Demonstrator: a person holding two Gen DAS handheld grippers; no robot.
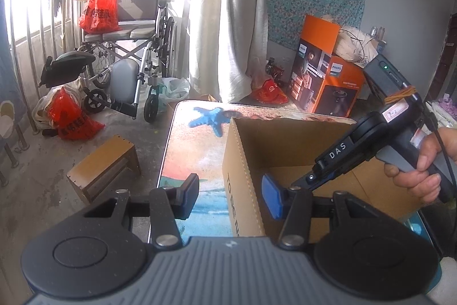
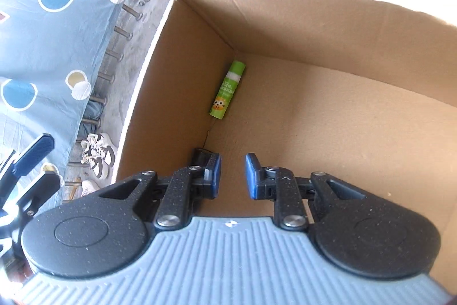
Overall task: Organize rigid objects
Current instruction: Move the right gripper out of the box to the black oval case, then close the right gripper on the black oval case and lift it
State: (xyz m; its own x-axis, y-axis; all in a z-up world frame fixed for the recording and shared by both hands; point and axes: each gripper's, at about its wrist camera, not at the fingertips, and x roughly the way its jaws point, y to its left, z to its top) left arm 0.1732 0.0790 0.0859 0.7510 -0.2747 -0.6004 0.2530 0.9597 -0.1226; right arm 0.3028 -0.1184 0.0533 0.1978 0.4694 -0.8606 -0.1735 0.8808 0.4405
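Green glue stick [image 2: 227,91] with cartoon label; lying in box [image 2: 328,27] corner

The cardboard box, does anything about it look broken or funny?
Yes. The cardboard box has a ragged, torn top edge where its flaps seem ripped off. Inside, one green glue stick lies on its side, tucked into the corner. Nothing spilled.

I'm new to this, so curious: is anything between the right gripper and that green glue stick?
Nothing visible. The right gripper hangs inside the cardboard box, with only bare box floor before the glue stick.
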